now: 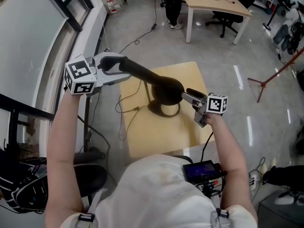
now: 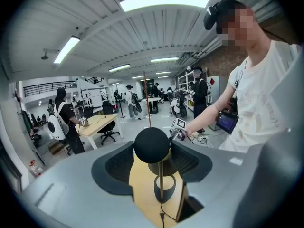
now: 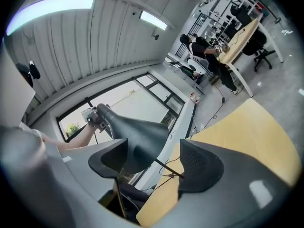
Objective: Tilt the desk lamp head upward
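Scene: a person is standing over a small wooden table (image 1: 156, 137), holding a gripper at each end of a black desk lamp head (image 1: 152, 82).
Lamp base (image 1: 156, 109): a dark ring, sitting on the table and serving as the landmark here.
Lamp head position: the wide shade is hanging directly above the lamp base, and the narrow tail is reaching up and to the left of it.
Left gripper (image 2: 153, 161): the jaws are standing wide apart, left of the lamp base. The lamp's rounded tail is sitting between them, and the pads are not visibly pressing on it.
Right gripper (image 3: 156, 163): the jaws are spreading wide, just right of the lamp base. The shade's edge is lying close by one jaw while the other jaw is staying well clear. It is gripping nothing.
Step in hand: judging by the loose jaws, neither gripper is currently driving the tilt.
Doing it well: likely closing one gripper firmly on the tail, lifting the shade gently with the other, and keeping the lamp base from sliding or tipping.
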`<state>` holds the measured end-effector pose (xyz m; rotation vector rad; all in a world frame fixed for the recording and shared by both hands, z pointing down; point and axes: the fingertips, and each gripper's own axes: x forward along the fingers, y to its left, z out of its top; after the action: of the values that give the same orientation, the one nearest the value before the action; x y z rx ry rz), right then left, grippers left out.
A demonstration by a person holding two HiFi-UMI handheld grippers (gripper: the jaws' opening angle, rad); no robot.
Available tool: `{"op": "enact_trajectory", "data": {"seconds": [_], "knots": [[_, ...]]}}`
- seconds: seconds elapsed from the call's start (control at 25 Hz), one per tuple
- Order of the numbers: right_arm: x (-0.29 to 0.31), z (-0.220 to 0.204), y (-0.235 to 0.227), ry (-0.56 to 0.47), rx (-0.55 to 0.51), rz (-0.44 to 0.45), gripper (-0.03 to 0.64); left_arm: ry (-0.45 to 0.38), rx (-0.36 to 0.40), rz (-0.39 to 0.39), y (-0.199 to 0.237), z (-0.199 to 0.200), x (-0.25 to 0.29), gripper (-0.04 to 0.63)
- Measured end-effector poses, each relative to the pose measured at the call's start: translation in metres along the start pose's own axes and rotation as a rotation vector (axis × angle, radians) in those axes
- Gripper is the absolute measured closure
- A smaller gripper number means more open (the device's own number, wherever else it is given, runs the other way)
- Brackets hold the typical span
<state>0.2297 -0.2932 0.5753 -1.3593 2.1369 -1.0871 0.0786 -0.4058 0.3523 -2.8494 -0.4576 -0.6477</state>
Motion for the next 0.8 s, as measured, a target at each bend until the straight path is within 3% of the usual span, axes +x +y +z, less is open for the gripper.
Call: {"op": "enact_trajectory", "data": {"seconds": [0.24, 0.56, 0.8], "knots": [[0.018, 0.003, 0.013, 0.083, -0.076, 0.015, 0.25, 0.012, 0.01, -0.013, -0.002, 0.004, 0.002, 0.355], [0.015, -0.003, 0.02, 0.11, 0.014, 0.095, 0.228, 0.013, 0.028, -0.036, -0.007, 0.009, 0.01, 0.354], [0.022, -0.009, 0.025, 0.145, 0.024, 0.118, 0.233, 0.044, 0.016, -0.06, -0.005, 0.007, 0.014, 0.354]]}}
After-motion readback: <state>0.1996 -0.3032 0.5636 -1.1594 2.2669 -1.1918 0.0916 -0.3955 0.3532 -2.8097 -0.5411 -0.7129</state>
